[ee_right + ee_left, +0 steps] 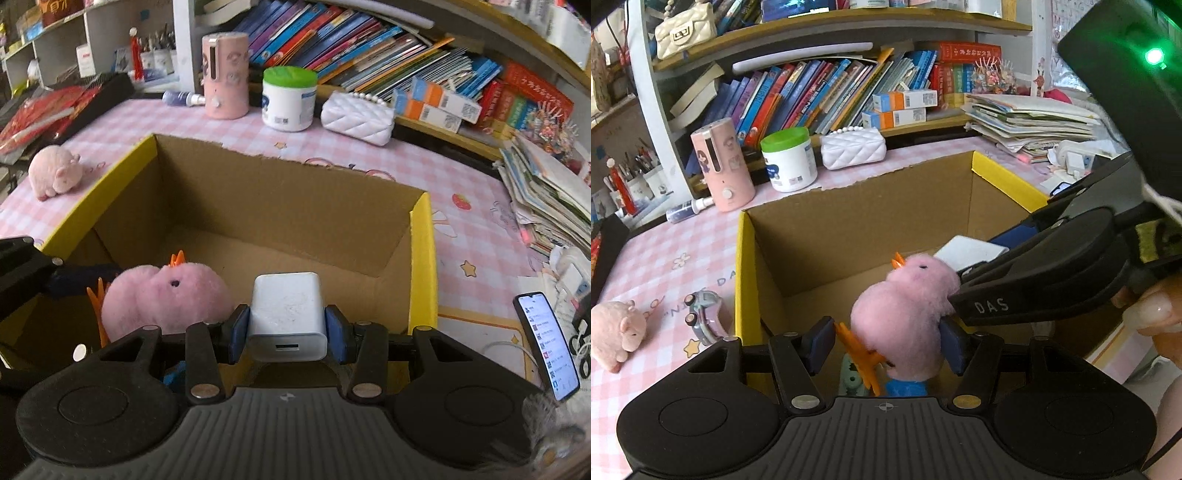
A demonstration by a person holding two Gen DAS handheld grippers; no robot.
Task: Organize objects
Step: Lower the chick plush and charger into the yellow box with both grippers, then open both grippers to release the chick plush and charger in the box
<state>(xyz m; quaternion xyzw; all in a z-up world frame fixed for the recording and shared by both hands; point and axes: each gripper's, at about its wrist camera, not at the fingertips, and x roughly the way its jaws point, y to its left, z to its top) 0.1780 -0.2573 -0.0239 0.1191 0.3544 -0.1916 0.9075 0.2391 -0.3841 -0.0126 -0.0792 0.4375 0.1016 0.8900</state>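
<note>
A pink plush bird point(905, 306) with orange beak and feet sits low inside the cardboard box point(744, 258), which has yellow outer sides. My left gripper point(886, 343) straddles it with the jaws open: the right pad touches the fluff and the left pad point(822, 341) stands just clear of the body. My right gripper point(286, 332) is shut on a white charger block point(286, 314) and holds it over the box's near right part, close beside the bird point(166, 299). A green thing point(851, 380) and a blue thing point(907, 386) lie under the bird, mostly hidden.
A pink plush pig point(615, 332) and a toy car point(703, 314) lie on the checked cloth left of the box. Behind the box stand a pink cylinder point(722, 166), a green-lidded jar point(788, 158) and a white quilted purse point(853, 147). A lit phone point(546, 343) and stacked papers point(546, 199) are on the right.
</note>
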